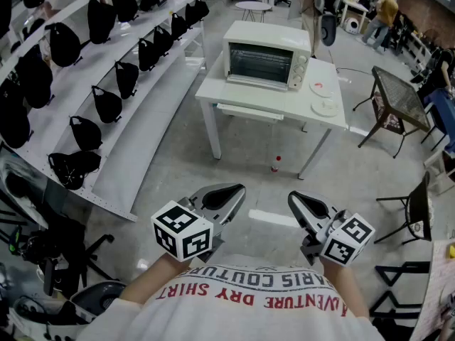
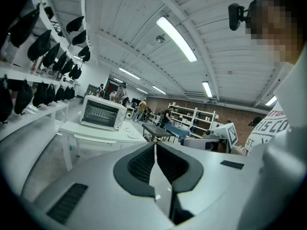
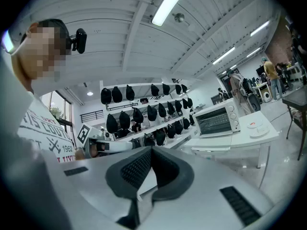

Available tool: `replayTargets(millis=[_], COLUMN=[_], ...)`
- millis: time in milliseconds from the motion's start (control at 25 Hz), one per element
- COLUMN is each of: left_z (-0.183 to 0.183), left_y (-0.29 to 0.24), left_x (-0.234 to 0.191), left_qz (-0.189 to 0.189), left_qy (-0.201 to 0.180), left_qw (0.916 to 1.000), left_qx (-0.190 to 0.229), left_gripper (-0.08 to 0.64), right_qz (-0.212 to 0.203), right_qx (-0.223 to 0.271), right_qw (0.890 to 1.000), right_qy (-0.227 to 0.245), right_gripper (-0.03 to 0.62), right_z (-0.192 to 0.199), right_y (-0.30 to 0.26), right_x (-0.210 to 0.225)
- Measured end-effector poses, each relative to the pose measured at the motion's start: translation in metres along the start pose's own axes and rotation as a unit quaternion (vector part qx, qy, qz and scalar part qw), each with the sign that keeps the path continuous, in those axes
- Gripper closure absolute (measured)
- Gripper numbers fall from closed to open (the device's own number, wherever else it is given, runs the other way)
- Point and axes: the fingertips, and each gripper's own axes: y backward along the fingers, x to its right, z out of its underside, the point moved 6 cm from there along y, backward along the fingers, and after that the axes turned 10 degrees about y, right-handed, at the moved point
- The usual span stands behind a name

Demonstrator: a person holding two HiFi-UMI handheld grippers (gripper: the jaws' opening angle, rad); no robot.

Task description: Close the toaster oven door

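Note:
A white toaster oven point(image 1: 263, 64) stands on a white table point(image 1: 234, 91) far ahead of me, its glass door upright against its front. It also shows small in the left gripper view, toaster oven point(image 2: 101, 113), and in the right gripper view, toaster oven point(image 3: 218, 120). My left gripper point(image 1: 231, 190) and right gripper point(image 1: 297, 199) hang close to my body, well short of the table. Both are shut with nothing between the jaws, as seen on the left gripper point(image 2: 154, 145) and the right gripper point(image 3: 151, 150).
Two white plates point(image 1: 325, 107) lie on the table right of the oven. A small bottle point(image 1: 276, 163) stands on the floor under it. Long white shelves with black bags point(image 1: 106, 104) run along the left. Dark chairs point(image 1: 398, 105) stand at the right.

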Motion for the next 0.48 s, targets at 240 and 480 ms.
replayTargets(millis=[240, 480], left_z=[0.002, 0.004], left_y=[0.009, 0.019], left_x=[-0.002, -0.013], left_qz=[0.001, 0.002], left_qy=[0.005, 0.009], left_qw=[1.0, 1.0], left_qx=[0.0, -0.001], left_gripper=[0.523, 0.523], right_qz=[0.002, 0.027], right_qx=[-0.001, -0.004], right_qw=[1.0, 1.0], right_qy=[-0.001, -0.012], right_gripper=[0.569, 0.569], right_z=[0.002, 0.008], right_y=[-0.003, -0.011], right_x=[-0.009, -0.012])
